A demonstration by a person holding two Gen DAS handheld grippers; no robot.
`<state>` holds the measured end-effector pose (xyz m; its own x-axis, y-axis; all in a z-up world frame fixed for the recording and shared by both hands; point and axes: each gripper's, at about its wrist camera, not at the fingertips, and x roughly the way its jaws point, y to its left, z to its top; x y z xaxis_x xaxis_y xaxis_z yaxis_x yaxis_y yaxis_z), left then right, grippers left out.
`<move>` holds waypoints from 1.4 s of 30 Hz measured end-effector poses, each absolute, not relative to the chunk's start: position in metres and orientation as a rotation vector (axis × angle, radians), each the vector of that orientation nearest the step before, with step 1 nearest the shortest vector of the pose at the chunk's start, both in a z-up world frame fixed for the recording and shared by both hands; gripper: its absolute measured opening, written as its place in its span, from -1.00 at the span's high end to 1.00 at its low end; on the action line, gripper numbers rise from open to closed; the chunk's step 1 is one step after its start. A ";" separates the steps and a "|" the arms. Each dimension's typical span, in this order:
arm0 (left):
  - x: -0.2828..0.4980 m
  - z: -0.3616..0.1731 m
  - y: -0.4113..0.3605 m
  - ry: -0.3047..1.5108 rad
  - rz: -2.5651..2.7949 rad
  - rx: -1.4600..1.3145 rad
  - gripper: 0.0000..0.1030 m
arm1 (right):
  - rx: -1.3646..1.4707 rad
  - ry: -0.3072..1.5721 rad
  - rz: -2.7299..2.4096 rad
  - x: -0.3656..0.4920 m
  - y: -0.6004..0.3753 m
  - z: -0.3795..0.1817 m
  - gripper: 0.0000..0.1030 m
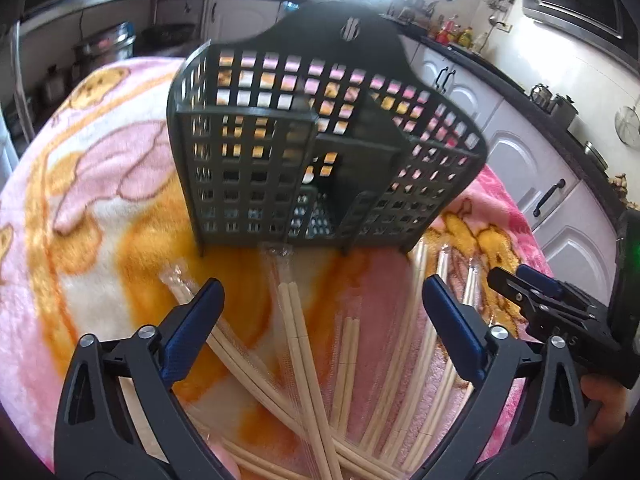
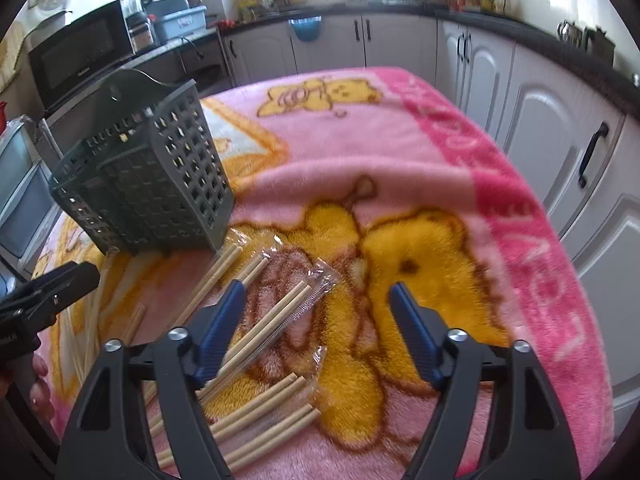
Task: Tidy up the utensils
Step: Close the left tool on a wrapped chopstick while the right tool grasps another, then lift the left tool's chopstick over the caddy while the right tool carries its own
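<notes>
A dark grey slotted utensil basket [image 1: 320, 152] stands upright on a pink and yellow blanket [image 1: 100, 200]; it also shows at the left of the right wrist view [image 2: 148, 176]. Several pairs of wooden chopsticks [image 1: 304, 352] in clear wrappers lie scattered in front of it, also seen in the right wrist view [image 2: 272, 320]. My left gripper [image 1: 320, 292] is open and empty, above the chopsticks just short of the basket. My right gripper [image 2: 318, 292] is open and empty above the rightmost chopsticks; it shows at the right edge of the left wrist view [image 1: 520, 288].
The blanket covers a table with kitchen cabinets [image 2: 540, 128] close on the right and a counter with a microwave [image 2: 76, 56] behind. Bare blanket [image 2: 420, 160] lies to the right of the chopsticks. The left gripper shows at the right wrist view's left edge [image 2: 48, 292].
</notes>
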<state>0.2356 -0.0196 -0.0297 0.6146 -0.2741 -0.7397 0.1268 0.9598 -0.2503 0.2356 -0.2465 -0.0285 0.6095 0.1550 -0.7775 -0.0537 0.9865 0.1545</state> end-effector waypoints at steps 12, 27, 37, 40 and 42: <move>0.255 -0.046 -0.020 0.952 -0.205 -0.203 -0.28 | 0.290 1.011 0.136 0.266 -0.258 -0.051 0.43; 0.265 -0.061 -0.008 0.983 -0.168 -0.226 0.70 | 0.309 0.967 0.147 0.275 -0.262 -0.053 0.83; 0.254 -0.048 0.011 0.933 -0.230 -0.276 0.93 | 0.295 0.820 0.196 0.255 -0.267 -0.007 0.86; 0.247 -0.039 0.013 0.913 -0.245 -0.273 0.93 | 0.277 0.782 0.212 0.249 -0.265 0.007 0.86; 0.243 -0.032 0.012 0.898 -0.252 -0.257 0.94 | 0.267 0.753 0.221 0.244 -0.265 0.016 0.87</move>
